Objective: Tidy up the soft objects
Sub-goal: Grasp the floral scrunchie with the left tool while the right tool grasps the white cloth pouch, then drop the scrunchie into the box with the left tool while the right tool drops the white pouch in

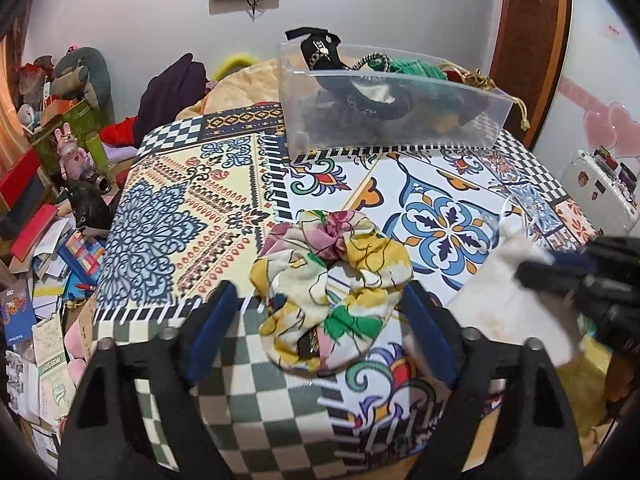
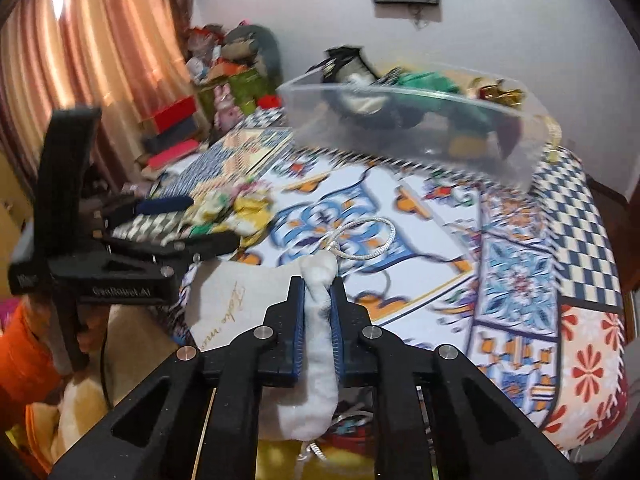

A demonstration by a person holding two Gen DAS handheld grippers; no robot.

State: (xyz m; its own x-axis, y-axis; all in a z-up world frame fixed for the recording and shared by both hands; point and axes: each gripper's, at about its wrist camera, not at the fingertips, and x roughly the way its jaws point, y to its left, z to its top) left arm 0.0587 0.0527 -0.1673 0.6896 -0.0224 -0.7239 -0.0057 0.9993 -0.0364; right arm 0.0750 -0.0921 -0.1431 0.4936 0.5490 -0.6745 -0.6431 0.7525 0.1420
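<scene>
A floral scrunchie (image 1: 332,284) lies on the patterned table cover (image 1: 192,208), between the open blue-padded fingers of my left gripper (image 1: 320,312); whether they touch it I cannot tell. My right gripper (image 2: 319,292) is shut on a white drawstring pouch (image 2: 316,344), its silver cord (image 2: 368,236) looping ahead. The pouch (image 1: 504,280) and right gripper (image 1: 576,276) show blurred at the right of the left wrist view. The left gripper (image 2: 188,220) and scrunchie (image 2: 236,208) show at the left of the right wrist view. A clear plastic bin (image 1: 392,108) holding several soft items stands at the table's far side.
The clear bin (image 2: 420,128) also shows in the right wrist view. Boxes, books and plush toys (image 1: 60,184) pile up left of the table. A white case (image 1: 600,188) stands at the right. A curtain (image 2: 88,60) hangs at the left.
</scene>
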